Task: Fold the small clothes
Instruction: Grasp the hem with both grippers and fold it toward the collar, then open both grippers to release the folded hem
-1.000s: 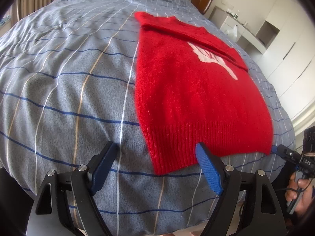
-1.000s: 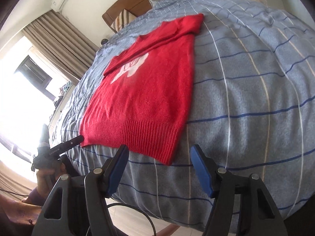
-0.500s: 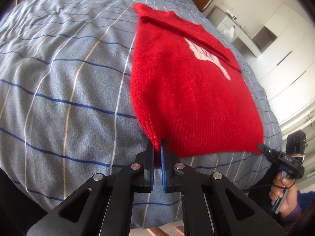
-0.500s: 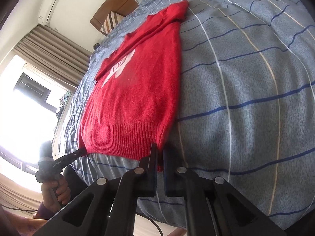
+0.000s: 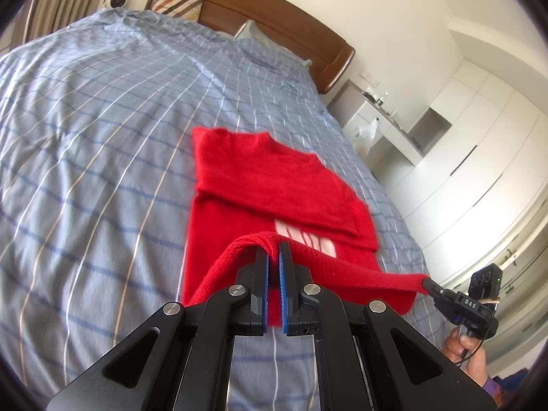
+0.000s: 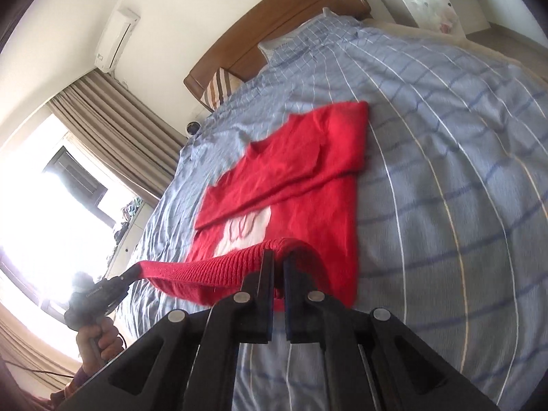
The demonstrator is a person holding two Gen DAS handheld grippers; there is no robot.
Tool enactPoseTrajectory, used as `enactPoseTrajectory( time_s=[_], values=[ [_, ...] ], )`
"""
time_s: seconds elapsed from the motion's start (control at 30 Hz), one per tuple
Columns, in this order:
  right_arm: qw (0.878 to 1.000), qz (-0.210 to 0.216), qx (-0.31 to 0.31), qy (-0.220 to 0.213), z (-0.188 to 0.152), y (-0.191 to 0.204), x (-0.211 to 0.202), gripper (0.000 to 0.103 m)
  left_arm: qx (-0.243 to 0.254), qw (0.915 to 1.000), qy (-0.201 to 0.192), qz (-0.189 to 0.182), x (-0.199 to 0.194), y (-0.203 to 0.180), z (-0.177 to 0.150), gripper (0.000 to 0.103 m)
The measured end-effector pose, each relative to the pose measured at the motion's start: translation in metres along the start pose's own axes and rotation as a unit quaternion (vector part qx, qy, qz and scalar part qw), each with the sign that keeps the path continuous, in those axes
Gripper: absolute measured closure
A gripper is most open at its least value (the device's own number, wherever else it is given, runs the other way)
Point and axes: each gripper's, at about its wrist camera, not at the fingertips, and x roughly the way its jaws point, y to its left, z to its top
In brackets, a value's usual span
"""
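- Left gripper (image 5: pixel 273 251), black with blue pads, is what I see clamped on one corner of the ribbed hem of the red knitted sweater (image 5: pixel 274 174), its jaws pressed together with only the knit between them.
- Right gripper (image 6: pixel 278 257) pinches the opposite hem corner just as tightly.
- I see the hem (image 6: pixel 212 267) lifted off the bed and stretched taut between the two tools, each gripper visible at the edge of the other's view.
- Sweater's upper part lies flat on the blue-grey checked bedspread (image 5: pixel 102 137), sleeves folded across the chest above a white print (image 6: pixel 246 229).
- I see a wooden headboard (image 5: pixel 274 24) beyond.
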Motion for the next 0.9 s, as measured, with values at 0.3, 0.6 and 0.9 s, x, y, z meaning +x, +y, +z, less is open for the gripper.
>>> enactPoseTrajectory(
  time_s=[0.3,0.6,0.9],
  values=[
    [0.999,-0.042,-0.021,-0.001,0.147,-0.013,0.124,0.099,0.009,0.9960,0.010,0.088,0.134,0.025,0.106,0.100],
    [0.995,-0.097,0.001,0.006,0.190,-0.045,0.208,0.076,-0.038,0.9803,0.005,0.194,0.188,0.067,0.147,0.031],
    [0.987,-0.050,-0.144,0.049,0.136,0.000,0.154,0.066,0.098,0.9850,0.041,0.136,0.136,0.019,0.075,0.007]
  ],
)
